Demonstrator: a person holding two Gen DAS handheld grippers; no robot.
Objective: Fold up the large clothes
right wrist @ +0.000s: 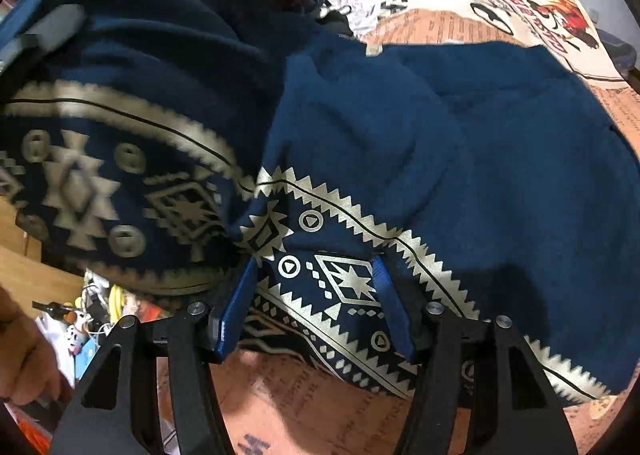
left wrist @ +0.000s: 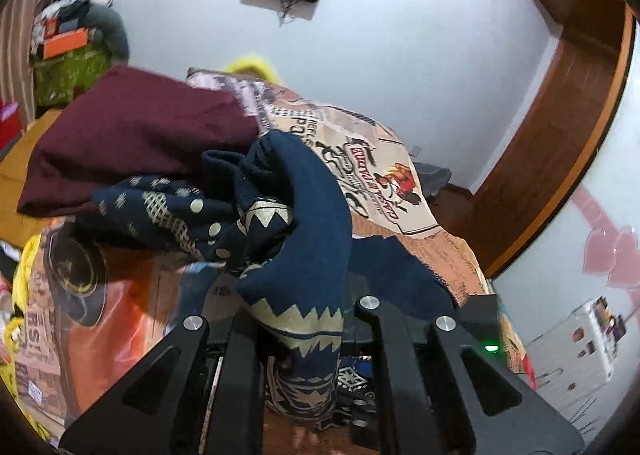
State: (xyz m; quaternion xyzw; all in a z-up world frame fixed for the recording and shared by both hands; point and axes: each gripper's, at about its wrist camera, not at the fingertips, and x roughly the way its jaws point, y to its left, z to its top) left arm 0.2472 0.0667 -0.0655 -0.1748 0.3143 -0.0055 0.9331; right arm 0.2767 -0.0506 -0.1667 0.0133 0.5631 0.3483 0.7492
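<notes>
A navy garment with a gold zigzag and diamond border [left wrist: 304, 215] hangs bunched over my left gripper [left wrist: 296, 319]. That gripper is shut on the cloth, which hides its fingers. In the right wrist view the same navy garment [right wrist: 460, 143] spreads over the bed, its patterned hem toward me. My right gripper [right wrist: 314, 267] stands open over that hem. The blue fingers [right wrist: 236, 307] sit either side of a flat strip of the border, and the pads do not press on it. A lifted fold of the garment [right wrist: 120, 175] hangs at the left.
A maroon garment [left wrist: 132, 135] lies heaped at the back left of the bed. The bed's newspaper-print sheet [left wrist: 384, 175] shows around the clothes. A wooden door frame [left wrist: 560, 127] is at the right, a cluttered shelf [left wrist: 68, 47] at the left. A person's hand [right wrist: 24, 355] is at the lower left.
</notes>
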